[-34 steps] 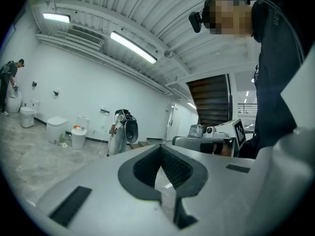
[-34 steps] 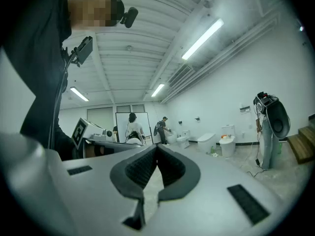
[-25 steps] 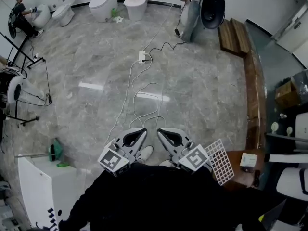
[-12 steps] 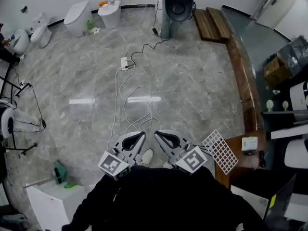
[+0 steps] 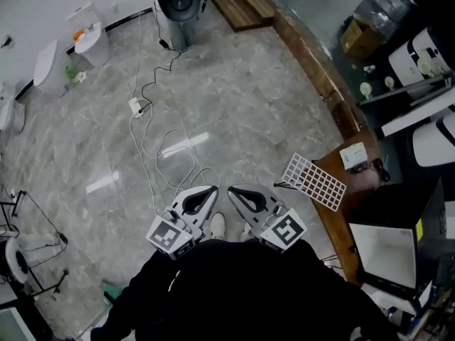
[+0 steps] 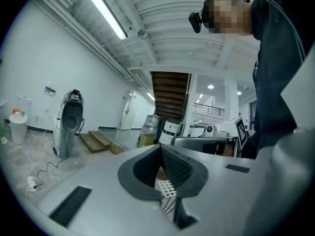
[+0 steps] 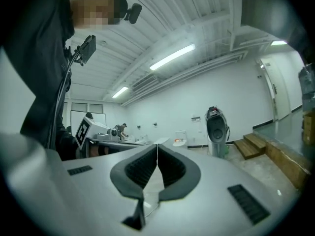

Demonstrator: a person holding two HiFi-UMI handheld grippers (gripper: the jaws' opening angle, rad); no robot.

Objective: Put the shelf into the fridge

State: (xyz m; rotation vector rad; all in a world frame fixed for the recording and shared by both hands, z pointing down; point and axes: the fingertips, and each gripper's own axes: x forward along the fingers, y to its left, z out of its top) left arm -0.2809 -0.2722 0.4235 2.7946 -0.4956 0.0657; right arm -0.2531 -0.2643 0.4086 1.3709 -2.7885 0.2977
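Observation:
The white wire shelf (image 5: 313, 182) lies flat on the corner of a brown table (image 5: 355, 183) at the right of the head view. Right of it and nearer stands a black fridge (image 5: 395, 241), its pale inside facing up toward me. Both grippers hang close to my body, left of the shelf and apart from it. My left gripper (image 5: 212, 189) is shut with nothing in it. My right gripper (image 5: 230, 189) is shut and empty too, its tips almost meeting the left one's. In the left gripper view a bit of the white shelf (image 6: 166, 188) shows below the closed jaws (image 6: 161, 147). The right gripper view shows closed jaws (image 7: 157, 157).
White cables (image 5: 153, 148) and a power strip (image 5: 135, 106) trail over the marble floor ahead. A black standing machine (image 5: 178, 2), wooden steps (image 5: 245, 2) and toilets (image 5: 53, 66) stand at the far wall. A wooden curb (image 5: 320, 69) runs along the right. A small box (image 5: 353, 155) sits on the table.
The whole view has swung to the right: the shelf and table have slid from the right edge toward the middle right, and the fridge has come into sight. Both grippers stay shut.

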